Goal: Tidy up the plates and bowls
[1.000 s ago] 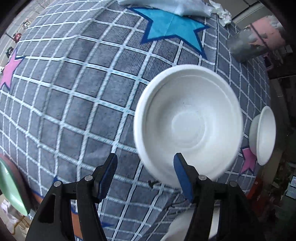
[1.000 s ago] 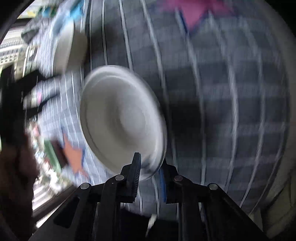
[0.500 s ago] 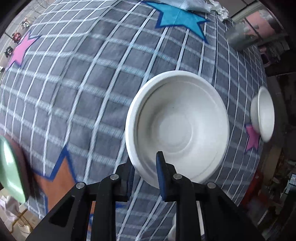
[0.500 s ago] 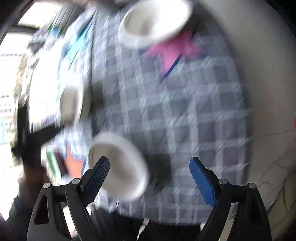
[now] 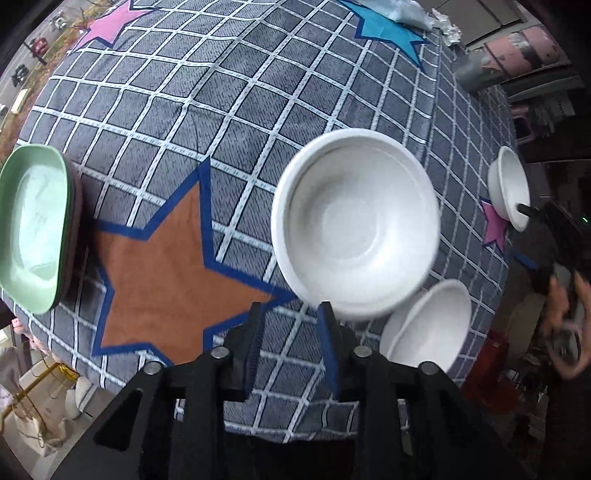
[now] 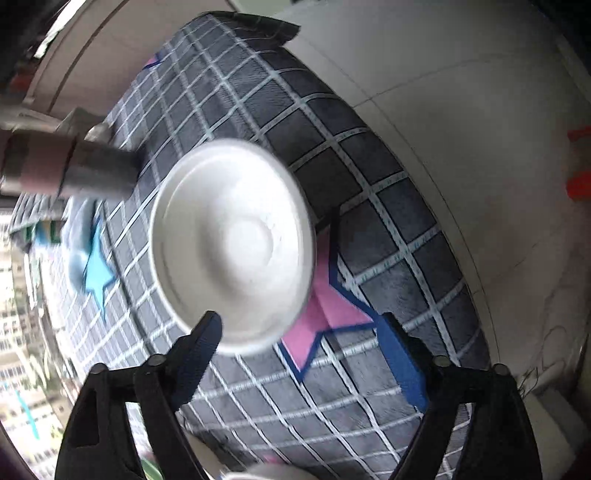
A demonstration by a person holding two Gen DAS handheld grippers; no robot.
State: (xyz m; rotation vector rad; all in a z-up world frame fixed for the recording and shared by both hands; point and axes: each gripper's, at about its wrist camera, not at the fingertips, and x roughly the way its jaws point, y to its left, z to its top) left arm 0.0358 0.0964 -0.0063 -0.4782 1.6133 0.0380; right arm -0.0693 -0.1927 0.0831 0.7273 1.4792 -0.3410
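A large white bowl (image 5: 354, 225) lies open side up over the checked tablecloth (image 5: 177, 110), beside an orange star. My left gripper (image 5: 291, 339) sits just short of its near rim; its jaws are opening and the pads do not press on the rim. A second white bowl (image 5: 424, 325) leans at the table's near right edge. A third white bowl (image 5: 509, 188) stands by a pink star at the far right. Over that third bowl (image 6: 232, 243) my right gripper (image 6: 303, 343) stands wide and is closing. The bowl's near rim is next to the left finger (image 6: 203, 336), untouched.
Stacked plates with a green plate (image 5: 33, 225) on top sit at the table's left edge. A grey metal pipe (image 5: 480, 70) and a pale bag (image 5: 399, 11) lie at the far side. A person's hand (image 5: 565, 306) holds the other gripper. Pale floor (image 6: 461, 129) borders the table.
The left gripper shut on the large bowl's rim, carried it toward the orange star, then parted its jaws. The right gripper let go of its bowl and swung over to the bowl by the pink star.
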